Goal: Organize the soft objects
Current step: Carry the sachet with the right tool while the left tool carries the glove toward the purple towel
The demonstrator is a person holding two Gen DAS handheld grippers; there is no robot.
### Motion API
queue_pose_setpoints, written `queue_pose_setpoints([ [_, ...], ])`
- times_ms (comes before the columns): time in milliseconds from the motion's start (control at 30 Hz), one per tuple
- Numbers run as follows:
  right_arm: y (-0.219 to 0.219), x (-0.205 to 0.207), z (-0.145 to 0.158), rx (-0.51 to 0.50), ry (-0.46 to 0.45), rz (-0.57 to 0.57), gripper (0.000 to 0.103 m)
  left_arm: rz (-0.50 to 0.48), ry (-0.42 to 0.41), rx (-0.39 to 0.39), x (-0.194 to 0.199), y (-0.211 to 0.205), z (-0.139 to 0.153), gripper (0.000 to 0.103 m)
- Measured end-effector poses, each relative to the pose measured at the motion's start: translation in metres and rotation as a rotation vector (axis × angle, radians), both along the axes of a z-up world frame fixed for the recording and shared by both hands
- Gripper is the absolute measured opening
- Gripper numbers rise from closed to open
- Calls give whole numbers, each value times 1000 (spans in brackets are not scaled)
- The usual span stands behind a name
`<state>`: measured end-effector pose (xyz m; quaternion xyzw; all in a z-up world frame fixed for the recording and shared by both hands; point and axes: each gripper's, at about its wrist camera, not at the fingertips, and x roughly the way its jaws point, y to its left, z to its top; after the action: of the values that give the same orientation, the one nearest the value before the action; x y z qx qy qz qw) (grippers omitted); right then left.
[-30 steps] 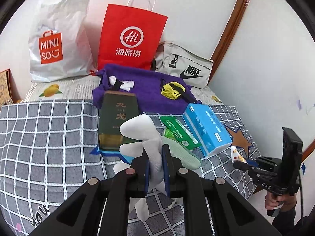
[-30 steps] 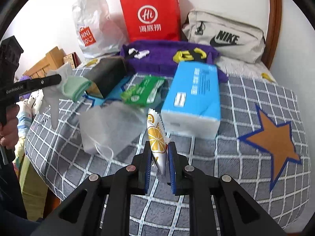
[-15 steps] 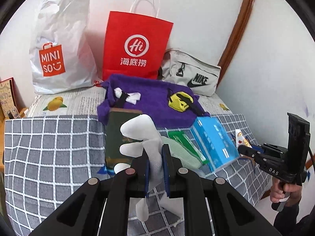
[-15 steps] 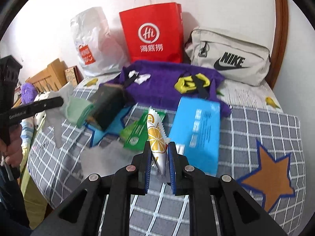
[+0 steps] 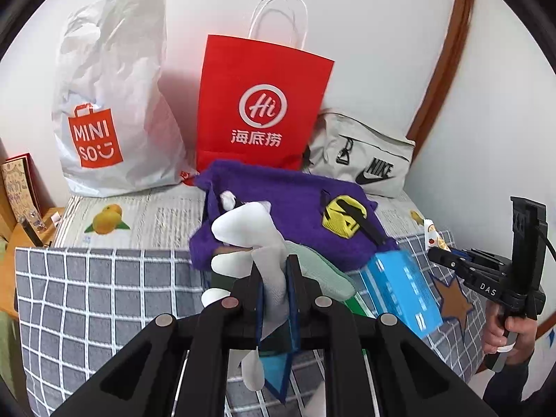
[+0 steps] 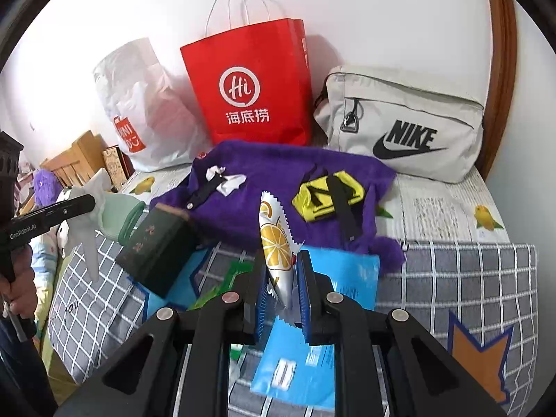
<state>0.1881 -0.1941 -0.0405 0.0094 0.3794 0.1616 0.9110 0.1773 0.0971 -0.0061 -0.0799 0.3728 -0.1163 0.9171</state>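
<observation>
Left wrist view: the checked bed cover (image 5: 87, 295) spreads wide, with a purple plush (image 5: 288, 205) at its far side. Near, the left gripper (image 5: 276, 288) clenches a white glove (image 5: 250, 239). The right gripper (image 6: 283, 288) grasps an orange-print sachet (image 6: 276, 243), seemingly foil.

Three bags (image 6: 250, 80), one purple garment (image 6: 278, 173), one white glove (image 5: 257, 243), one blue pack (image 6: 305, 365), one dark box (image 6: 156, 246), one lemon-print sachet (image 6: 276, 246).

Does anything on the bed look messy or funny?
Yes. The dark box sits tilted, one end propped up on the blue packet and green packet, and crumpled white paper lies on the purple cloth. Nothing looks spilled or broken.
</observation>
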Motion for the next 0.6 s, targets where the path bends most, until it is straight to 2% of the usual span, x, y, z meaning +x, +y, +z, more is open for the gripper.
queue_pose_setpoints([
  [300,3,44,3,-13,1,11,17,35,4,13,43,3,0,12],
  [600,5,90,-11,-29,37,12,17,12,7,6,90,-5,-1,12],
])
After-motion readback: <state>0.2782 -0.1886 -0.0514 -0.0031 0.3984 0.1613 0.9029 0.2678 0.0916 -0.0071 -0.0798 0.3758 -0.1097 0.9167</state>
